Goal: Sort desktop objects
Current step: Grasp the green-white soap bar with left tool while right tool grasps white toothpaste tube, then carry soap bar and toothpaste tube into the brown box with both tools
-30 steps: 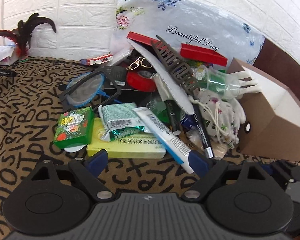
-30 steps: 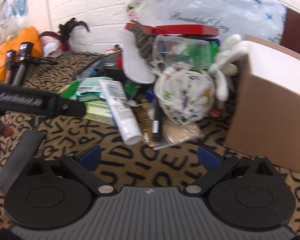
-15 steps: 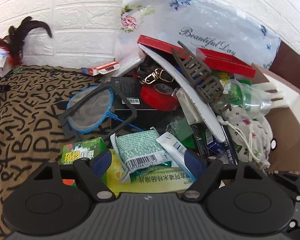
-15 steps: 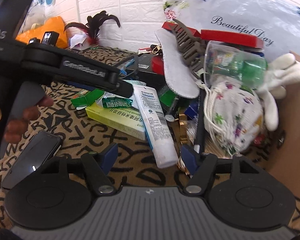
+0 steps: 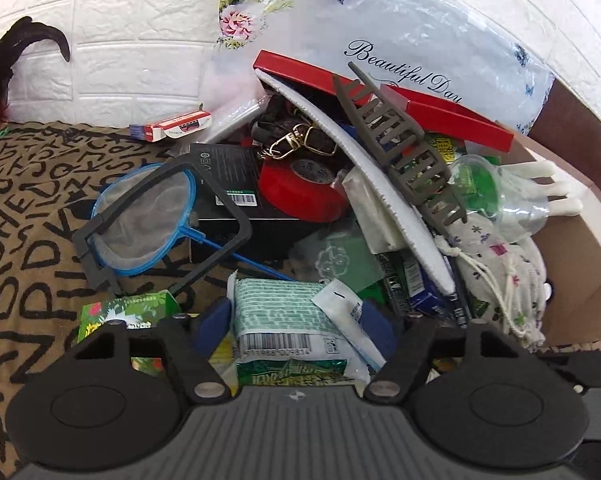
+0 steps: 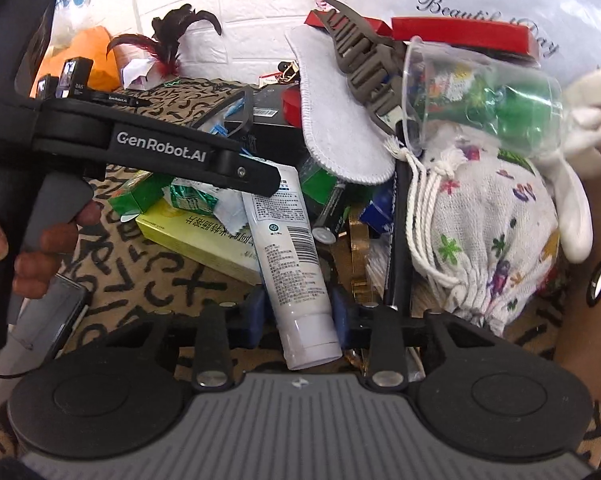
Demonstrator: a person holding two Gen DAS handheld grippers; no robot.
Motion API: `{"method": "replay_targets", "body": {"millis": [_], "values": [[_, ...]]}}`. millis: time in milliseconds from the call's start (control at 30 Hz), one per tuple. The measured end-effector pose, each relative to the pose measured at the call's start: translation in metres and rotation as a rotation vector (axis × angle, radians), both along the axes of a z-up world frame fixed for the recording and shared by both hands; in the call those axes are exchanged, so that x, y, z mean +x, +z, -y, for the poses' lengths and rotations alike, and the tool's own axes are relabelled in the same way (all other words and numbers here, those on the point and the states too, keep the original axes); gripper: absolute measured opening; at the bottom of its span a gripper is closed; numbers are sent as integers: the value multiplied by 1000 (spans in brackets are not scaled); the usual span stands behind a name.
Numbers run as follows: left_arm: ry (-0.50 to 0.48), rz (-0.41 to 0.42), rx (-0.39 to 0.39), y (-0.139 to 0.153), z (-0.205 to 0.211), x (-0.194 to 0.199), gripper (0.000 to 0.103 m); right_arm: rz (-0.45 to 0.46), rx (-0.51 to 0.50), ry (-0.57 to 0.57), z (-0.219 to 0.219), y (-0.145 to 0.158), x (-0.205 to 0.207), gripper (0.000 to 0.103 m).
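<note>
A pile of desk clutter lies on a letter-print cloth [image 5: 28,208]. My left gripper [image 5: 296,324] is low over a green-and-white foil packet with a barcode [image 5: 276,316]. Its jaws are closing, with the packet and the crimped end of a white tube [image 5: 340,308] between the blue pads, which stand at their edges without a clear press. My right gripper [image 6: 298,314] is closing on the cap end of the same white tube [image 6: 288,248], its pads against both sides. One finger of the left gripper [image 6: 236,168] crosses the tube's far end.
A brown cardboard box [image 5: 572,264] stands at the right, against a floral drawstring pouch [image 5: 500,264]. Further back are a blue net [image 5: 148,220], a black box [image 5: 228,184], a red tape roll [image 5: 300,196] and a white insole [image 5: 380,192]. A phone [image 6: 48,320] lies near a person's hand [image 6: 40,252].
Both grippers have pushed forward into the pile. The right jaws narrowed from wide apart to the sides of the white tube. The left jaws narrowed around the foil packet.
</note>
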State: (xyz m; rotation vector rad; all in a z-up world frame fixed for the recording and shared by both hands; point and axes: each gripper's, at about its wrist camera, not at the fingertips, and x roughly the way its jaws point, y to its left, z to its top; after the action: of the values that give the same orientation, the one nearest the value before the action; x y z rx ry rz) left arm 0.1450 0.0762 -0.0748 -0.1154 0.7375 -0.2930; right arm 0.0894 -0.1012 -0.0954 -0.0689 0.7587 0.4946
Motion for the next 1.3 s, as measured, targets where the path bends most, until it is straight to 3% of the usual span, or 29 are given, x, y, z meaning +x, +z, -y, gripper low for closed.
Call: {"method": "replay_targets", "body": {"millis": [133, 300, 400, 567, 700, 867, 933, 1000, 1167, 1300], "values": [[-19, -14, -13, 3, 4, -11, 69, -16, 11, 6, 11, 1, -12, 31], [-9, -14, 78, -3, 17, -23, 70, -44, -13, -5, 35, 1, -41, 29], [10, -20, 72, -3, 21, -22, 69, -55, -12, -22, 54, 2, -62, 29], [11, -28, 92, -2, 27, -21, 58, -64, -18, -62, 80, 3, -93, 29], [-79, -57, 76, 1, 34, -44, 56, -76, -8, -121, 99, 4, -111, 29], [-270, -129, 56, -10, 53, -91, 55, -97, -5, -166, 121, 5, -133, 29], [-317, -137, 66, -18, 63, -108, 56, -106, -8, -169, 126, 6, -140, 30], [-318, -90, 105, -19, 72, -118, 59, -109, -8, -167, 129, 7, -143, 30], [-297, -101, 165, -23, 88, -118, 70, -85, -8, -157, 124, 5, -134, 34], [-282, -69, 206, -29, 96, -115, 73, -69, -28, -145, 117, 3, -131, 39]]}}
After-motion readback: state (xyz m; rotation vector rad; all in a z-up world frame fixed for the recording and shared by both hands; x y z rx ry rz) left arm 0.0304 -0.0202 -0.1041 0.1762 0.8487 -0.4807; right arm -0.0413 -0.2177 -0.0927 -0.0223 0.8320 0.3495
